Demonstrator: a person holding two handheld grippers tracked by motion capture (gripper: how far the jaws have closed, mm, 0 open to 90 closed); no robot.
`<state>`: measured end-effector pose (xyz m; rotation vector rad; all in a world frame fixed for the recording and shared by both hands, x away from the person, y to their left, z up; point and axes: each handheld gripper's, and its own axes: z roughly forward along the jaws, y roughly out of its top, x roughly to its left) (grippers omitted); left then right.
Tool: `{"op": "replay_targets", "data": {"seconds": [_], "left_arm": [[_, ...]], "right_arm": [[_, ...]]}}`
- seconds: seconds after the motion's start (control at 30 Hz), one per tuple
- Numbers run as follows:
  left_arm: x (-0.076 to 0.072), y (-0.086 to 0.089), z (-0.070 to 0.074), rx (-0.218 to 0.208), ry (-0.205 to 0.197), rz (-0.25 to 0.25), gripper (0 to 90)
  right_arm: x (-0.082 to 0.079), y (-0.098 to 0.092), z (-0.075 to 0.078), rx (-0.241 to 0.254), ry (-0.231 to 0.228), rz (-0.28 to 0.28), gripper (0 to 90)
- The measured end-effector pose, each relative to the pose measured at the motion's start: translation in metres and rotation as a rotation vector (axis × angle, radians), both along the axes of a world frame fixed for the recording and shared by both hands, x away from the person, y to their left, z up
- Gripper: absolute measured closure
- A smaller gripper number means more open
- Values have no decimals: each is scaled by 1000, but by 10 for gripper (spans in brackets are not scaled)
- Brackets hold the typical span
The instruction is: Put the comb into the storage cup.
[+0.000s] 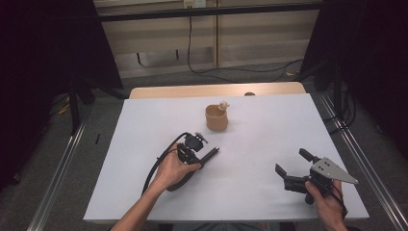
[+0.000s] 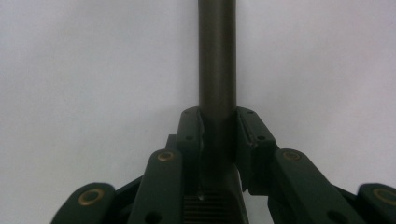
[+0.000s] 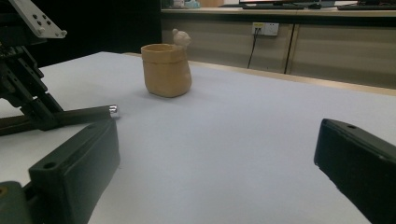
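A dark, slim pen (image 1: 210,154) lies low over the white table top, its silver tip (image 3: 113,110) pointing toward the back right. My left gripper (image 1: 202,159) is shut on the pen's barrel (image 2: 216,56), which runs straight out between the two pads (image 2: 192,128). A tan cup (image 1: 216,118) with a small figure on its rim stands upright behind the pen, apart from it. My right gripper (image 1: 292,162) rests near the front right, jaws wide apart and nothing between them (image 3: 217,140). In the right gripper view the cup (image 3: 166,70) stands ahead at the left.
The white board (image 1: 269,120) covers a wooden table whose far edge (image 1: 216,90) shows behind it. Metal rails (image 1: 358,159) run along both sides, with black stands and curtains beyond. Cables (image 1: 240,72) lie on the floor at the back.
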<state>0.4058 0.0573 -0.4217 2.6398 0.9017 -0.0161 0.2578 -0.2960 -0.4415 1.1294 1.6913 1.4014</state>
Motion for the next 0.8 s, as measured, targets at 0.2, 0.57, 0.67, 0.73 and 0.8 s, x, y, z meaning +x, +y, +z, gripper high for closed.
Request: {"op": "replay_targets", "data": {"seconds": [0.2, 0.57, 0.67, 0.73, 0.8], "left_arm": [[2, 3, 1, -19, 13, 22, 730], [1, 15, 16, -106, -24, 26, 730], [0, 18, 21, -137, -49, 29, 730], [-2, 20, 26, -164, -62, 25, 730], [-2, 23, 29, -199, -68, 24, 731]], "right_arm": [[0, 0, 0, 0, -1, 1, 0], [0, 0, 0, 1, -2, 1, 0], [0, 0, 0, 3, -1, 1, 0], [0, 0, 0, 4, 0, 0, 0], [-1, 0, 1, 2, -2, 2, 0]]}}
